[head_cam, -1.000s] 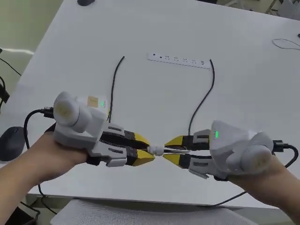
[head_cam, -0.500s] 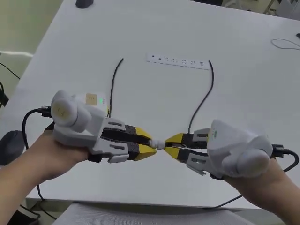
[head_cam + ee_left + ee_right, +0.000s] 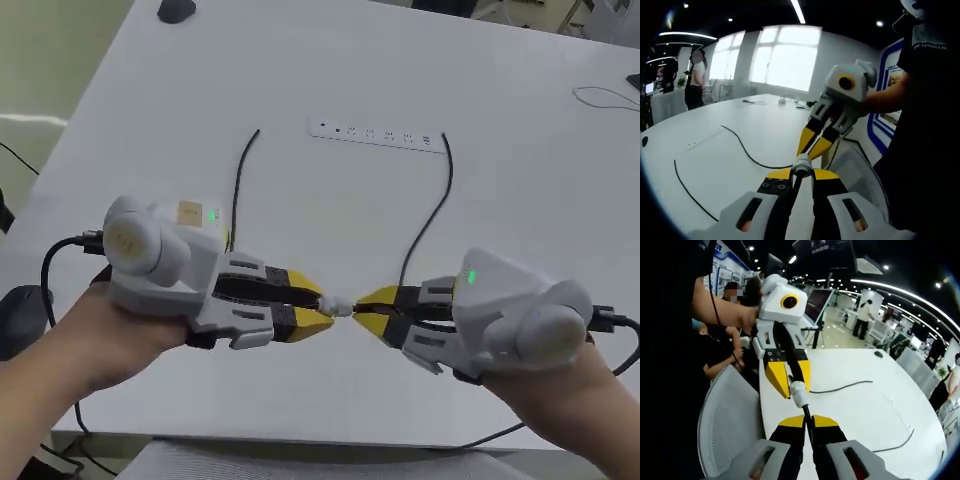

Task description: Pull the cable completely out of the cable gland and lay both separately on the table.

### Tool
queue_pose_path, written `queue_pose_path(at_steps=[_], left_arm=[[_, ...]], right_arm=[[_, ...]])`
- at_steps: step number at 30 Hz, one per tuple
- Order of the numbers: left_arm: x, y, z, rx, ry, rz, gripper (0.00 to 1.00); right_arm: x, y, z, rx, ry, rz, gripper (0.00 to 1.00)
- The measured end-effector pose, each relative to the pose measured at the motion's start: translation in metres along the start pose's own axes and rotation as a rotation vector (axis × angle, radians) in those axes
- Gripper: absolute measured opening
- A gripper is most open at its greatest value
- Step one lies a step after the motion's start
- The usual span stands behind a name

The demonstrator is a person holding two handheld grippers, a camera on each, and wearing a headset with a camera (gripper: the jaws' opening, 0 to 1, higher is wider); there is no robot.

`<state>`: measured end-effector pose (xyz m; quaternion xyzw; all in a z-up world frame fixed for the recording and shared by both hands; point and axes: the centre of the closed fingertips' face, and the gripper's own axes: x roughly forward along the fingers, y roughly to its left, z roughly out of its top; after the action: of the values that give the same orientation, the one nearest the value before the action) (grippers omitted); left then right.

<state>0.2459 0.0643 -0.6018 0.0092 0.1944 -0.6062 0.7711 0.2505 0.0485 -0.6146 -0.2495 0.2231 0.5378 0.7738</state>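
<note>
In the head view we see the left gripper (image 3: 312,306) and the right gripper (image 3: 368,303) pointing at each other tip to tip above the near edge of the white table (image 3: 330,60). The small white cable gland (image 3: 337,308) sits between the yellow tips. One black wire (image 3: 425,225) runs across the table from the end of the power strip (image 3: 378,134) to the right gripper, and we cannot tell whether it is the one in the jaws. A second black wire (image 3: 238,190) lies apart, on the left.

In the left gripper view we find its jaws drawn narrow and clamped on the gland. The right gripper's tips come in from above and stop just beside the gland.

In the right gripper view the jaws are almost together, pinching the thin black cable (image 3: 806,412). The cable runs straight up into the gland. The left gripper's tips grip the gland from the far side.
</note>
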Motion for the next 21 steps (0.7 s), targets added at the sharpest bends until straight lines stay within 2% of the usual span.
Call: queue_pose_path(at_steps=[11,21], left_arm=[[-0.003,0.005,0.004,-0.014,-0.02,0.02,0.14],[-0.005,0.006,0.005,-0.023,-0.02,0.029,0.14]], right_arm=[[-0.007,-0.016,-0.016,0.148,-0.009,-0.061,0.0],[-0.014,-0.032,-0.05,0.271,0.032,-0.134,0.0]])
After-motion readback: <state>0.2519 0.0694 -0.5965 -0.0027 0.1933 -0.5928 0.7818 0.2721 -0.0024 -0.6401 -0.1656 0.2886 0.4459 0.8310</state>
